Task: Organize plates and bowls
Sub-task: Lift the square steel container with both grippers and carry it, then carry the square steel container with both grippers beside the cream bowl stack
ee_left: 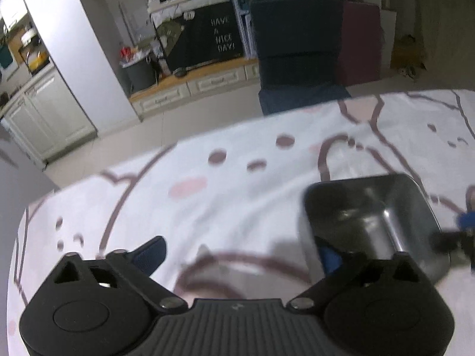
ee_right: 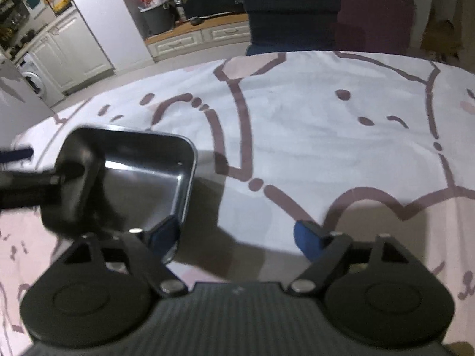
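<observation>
On the cartoon-print table (ee_right: 297, 124), a rigid, slick, light steel tray (ee_right: 139, 178) sits between the wide-spread left gripper (ee_left: 242, 252) and right gripper (ee_right: 237, 234), likely best pinched at its rim.

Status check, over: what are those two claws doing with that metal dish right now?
Left gripper open, right gripper open. Steel tray sits between them on the tablecloth, ungripped. Nothing blocking.

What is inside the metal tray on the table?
The metal tray shows only a bare, shiny bottom, no food or dishes. Its near corners are covered by the left tool and right tool.
</observation>
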`<state>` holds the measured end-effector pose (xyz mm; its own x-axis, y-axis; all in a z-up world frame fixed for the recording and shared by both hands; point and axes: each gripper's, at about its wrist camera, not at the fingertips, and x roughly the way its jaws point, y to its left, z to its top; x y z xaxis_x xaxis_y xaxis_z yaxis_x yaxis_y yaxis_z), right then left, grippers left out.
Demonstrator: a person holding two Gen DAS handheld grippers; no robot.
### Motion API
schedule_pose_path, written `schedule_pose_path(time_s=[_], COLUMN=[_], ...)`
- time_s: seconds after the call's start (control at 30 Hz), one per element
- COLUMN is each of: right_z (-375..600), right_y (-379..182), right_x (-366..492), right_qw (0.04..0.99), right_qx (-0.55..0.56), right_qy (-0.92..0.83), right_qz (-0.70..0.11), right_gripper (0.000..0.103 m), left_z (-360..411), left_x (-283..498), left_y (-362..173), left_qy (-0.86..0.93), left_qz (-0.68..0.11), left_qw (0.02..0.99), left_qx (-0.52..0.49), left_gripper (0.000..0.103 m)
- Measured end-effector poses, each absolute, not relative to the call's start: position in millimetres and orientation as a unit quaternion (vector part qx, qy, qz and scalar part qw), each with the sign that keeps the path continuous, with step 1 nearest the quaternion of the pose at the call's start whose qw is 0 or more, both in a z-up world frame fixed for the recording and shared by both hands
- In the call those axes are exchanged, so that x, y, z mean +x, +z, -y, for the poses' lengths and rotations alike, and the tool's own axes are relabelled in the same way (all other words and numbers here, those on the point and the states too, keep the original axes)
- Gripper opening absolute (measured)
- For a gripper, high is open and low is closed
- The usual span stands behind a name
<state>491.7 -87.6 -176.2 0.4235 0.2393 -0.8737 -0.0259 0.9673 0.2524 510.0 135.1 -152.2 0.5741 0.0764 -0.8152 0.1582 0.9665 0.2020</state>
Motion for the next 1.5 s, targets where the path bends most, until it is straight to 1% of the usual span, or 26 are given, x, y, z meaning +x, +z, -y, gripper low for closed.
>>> schedule_pose_path(time_s=[0.03,0.07,0.1,0.13,0.17,0.2,0.23,0.3,0.33,0.43,0.5,0.57,0.63,0.7,0.87,1.0,1.2,1.5], right_z=[88.3,88.4,87.7,85.7,82.9,79.1,74.7,67.8,64.9,57.7,57.6,57.2,57.2,57.8,57.8,59.4,64.5,69.8], right_y=[-175.1,-175.6,-175.4,-174.1,-173.1,-171.7,-169.3,-167.9,-168.3,-165.9,-165.5,-165.9,-170.6,-171.0,-170.7,-158.2,-118.4,-61.8], right_x=[490.5,490.9,490.8,490.0,489.5,488.4,486.3,484.3,484.8,483.2,483.5,483.5,489.1,489.6,489.0,481.5,455.2,380.7], right_qw=[0.836,0.835,0.834,0.834,0.835,0.836,0.837,0.834,0.832,0.832,0.829,0.827,0.827,0.826,0.824,0.828,0.840,0.849], right_qx=[0.109,0.122,0.131,0.133,0.133,0.128,0.124,0.123,0.123,0.107,0.110,0.114,0.111,0.114,0.120,0.118,0.122,0.137], right_qy=[0.090,0.102,0.111,0.119,0.129,0.136,0.142,0.153,0.155,0.157,0.157,0.159,0.161,0.161,0.159,0.163,0.178,0.203], right_qz=[-0.530,-0.527,-0.524,-0.521,-0.519,-0.516,-0.513,-0.515,-0.518,-0.521,-0.525,-0.527,-0.526,-0.527,-0.530,-0.523,-0.498,-0.468], right_gripper=[0.074,0.070,0.061,0.050,0.045,0.035,0.022,0.009,0.004,0.004,0.004,0.004,0.004,0.004,0.004,0.003,0.004,0.004], left_z=[-136.8,-137.7,-140.2,-142.1,-144.6,-147.0,-148.8,-151.5,-153.0,-156.3,-157.1,-155.5,-152.7,-152.2,-150.5,-152.2,-154.3,-149.4], left_x=[505.2,500.9,496.4,492.9,489.1,486.4,483.8,477.9,474.7,467.3,464.9,463.7,463.1,461.4,455.9,442.3,401.4,314.4], left_y=[-153.9,-156.4,-157.6,-158.5,-160.1,-161.8,-164.0,-168.1,-169.0,-168.7,-167.5,-166.5,-165.7,-165.1,-156.7,-136.9,-86.8,-28.2], left_qy=[-0.026,-0.027,-0.029,-0.029,-0.026,-0.023,-0.022,-0.020,-0.019,-0.023,-0.028,-0.033,-0.031,-0.034,-0.022,-0.020,-0.014,-0.003], left_qz=[-0.467,-0.473,-0.479,-0.483,-0.489,-0.493,-0.499,-0.511,-0.513,-0.513,-0.514,-0.515,-0.518,-0.519,-0.508,-0.486,-0.437,-0.391], left_qw=[0.876,0.874,0.873,0.872,0.871,0.869,0.866,0.859,0.858,0.856,0.854,0.852,0.850,0.849,0.855,0.866,0.888,0.910], left_qx=[0.118,0.105,0.087,0.072,0.050,0.032,0.016,-0.014,-0.027,-0.057,-0.078,-0.091,-0.092,-0.100,-0.107,-0.121,-0.140,-0.135], left_gripper=[0.088,0.082,0.078,0.072,0.069,0.064,0.061,0.053,0.052,0.041,0.029,0.021,0.019,0.012,0.010,0.010,0.010,0.009])
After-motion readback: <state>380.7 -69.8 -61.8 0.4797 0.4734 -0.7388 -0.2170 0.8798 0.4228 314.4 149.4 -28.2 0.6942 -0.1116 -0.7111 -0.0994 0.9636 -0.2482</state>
